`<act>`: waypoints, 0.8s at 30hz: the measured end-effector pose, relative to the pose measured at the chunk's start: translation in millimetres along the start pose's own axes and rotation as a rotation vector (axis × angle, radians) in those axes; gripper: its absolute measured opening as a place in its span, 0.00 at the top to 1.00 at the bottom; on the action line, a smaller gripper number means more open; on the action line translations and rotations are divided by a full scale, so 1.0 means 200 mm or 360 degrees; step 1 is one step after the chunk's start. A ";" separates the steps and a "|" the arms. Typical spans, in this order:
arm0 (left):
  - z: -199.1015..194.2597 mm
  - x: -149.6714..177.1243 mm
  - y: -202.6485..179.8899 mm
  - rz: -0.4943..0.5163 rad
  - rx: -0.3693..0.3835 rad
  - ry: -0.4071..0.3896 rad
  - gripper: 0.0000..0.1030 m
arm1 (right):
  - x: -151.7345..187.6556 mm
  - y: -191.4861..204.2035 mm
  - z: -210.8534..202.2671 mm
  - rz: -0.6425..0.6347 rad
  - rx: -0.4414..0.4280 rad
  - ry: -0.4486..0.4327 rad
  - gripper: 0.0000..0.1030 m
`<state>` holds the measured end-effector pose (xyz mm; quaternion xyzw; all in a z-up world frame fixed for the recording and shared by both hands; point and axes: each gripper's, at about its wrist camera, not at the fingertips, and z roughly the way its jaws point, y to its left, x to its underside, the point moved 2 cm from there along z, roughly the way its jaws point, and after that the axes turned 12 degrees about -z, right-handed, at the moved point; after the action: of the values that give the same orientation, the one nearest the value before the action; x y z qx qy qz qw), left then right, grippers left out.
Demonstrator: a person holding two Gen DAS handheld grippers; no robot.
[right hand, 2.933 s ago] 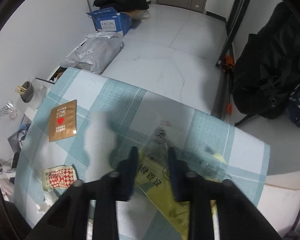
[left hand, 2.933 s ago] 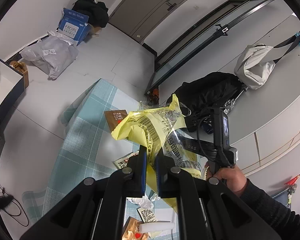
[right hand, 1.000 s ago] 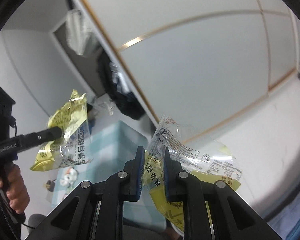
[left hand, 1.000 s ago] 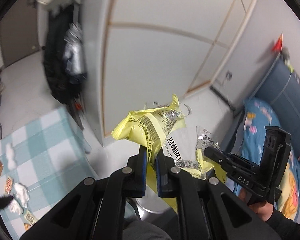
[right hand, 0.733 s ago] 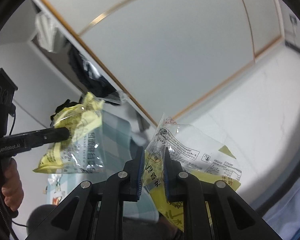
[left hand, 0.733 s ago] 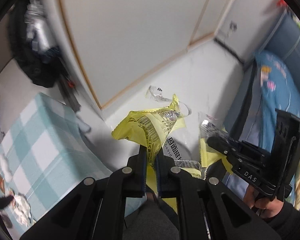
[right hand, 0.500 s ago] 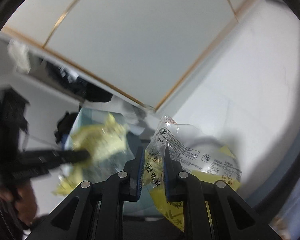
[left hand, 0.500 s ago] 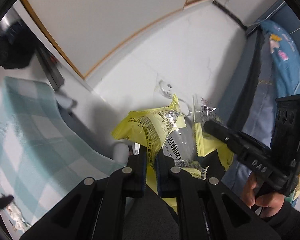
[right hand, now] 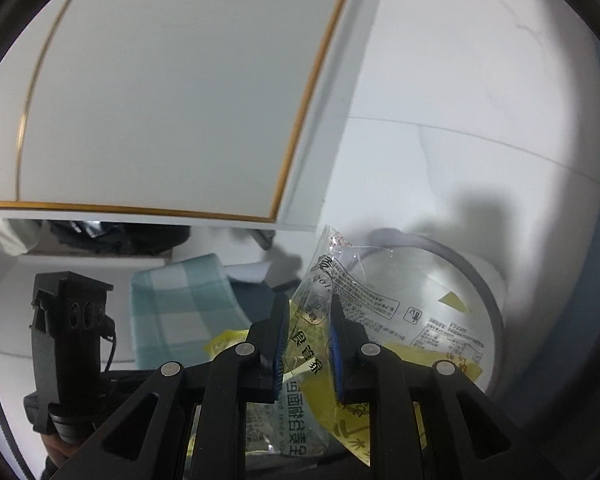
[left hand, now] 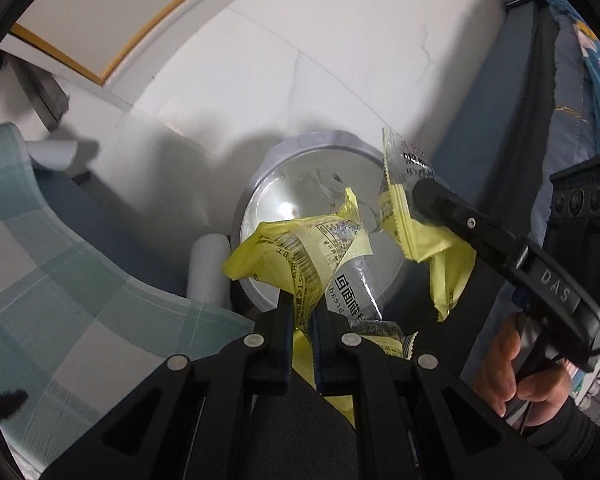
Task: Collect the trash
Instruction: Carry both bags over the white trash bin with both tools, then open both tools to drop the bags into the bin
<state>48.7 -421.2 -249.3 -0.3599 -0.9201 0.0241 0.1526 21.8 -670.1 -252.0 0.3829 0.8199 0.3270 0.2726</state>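
Observation:
My left gripper (left hand: 301, 312) is shut on a yellow and clear snack wrapper (left hand: 300, 252) and holds it above a round grey trash bin (left hand: 268, 184) lined with a clear bag. My right gripper (right hand: 306, 340) is shut on a second yellow and clear wrapper (right hand: 364, 300), also over the trash bin (right hand: 488, 292). In the left wrist view the right gripper (left hand: 412, 196) reaches in from the right with its wrapper (left hand: 428, 240) hanging over the bin's right side. The left gripper's body (right hand: 64, 328) shows at the lower left of the right wrist view.
The table with the teal checked cloth (left hand: 40, 264) is at the left, its white leg (left hand: 208, 272) beside the bin. A white cabinet with gold trim (right hand: 160, 100) stands behind. A blue bed (left hand: 572, 80) is at the right.
Both grippers have swung away from the table and down over the trash bin, each still holding its wrapper. The bin has come into full view beneath them.

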 end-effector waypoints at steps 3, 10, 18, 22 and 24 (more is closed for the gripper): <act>0.05 -0.02 0.00 -0.0021 0.0028 0.0076 0.95 | 0.03 -0.04 0.01 -0.0001 0.0037 0.0030 0.78; 0.12 -0.06 -0.02 0.0009 0.0016 0.0137 0.93 | 0.05 -0.09 0.09 0.0075 0.0127 0.0123 0.66; 0.20 -0.12 0.03 -0.0109 0.0144 0.0176 0.54 | 0.05 -0.15 0.01 0.0129 0.0174 0.0092 0.45; 0.18 -0.13 0.02 -0.0118 0.0185 0.0162 0.54 | 0.05 -0.15 -0.05 0.0101 0.0194 0.0065 0.36; 0.17 -0.14 0.01 -0.0124 0.0241 0.0157 0.53 | 0.05 -0.16 -0.07 0.0104 0.0202 0.0058 0.35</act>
<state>59.6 -436.4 -289.4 -0.3119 -0.9204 0.0699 0.2252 -8.1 -682.7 -268.8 0.4200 0.8307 0.2901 0.2221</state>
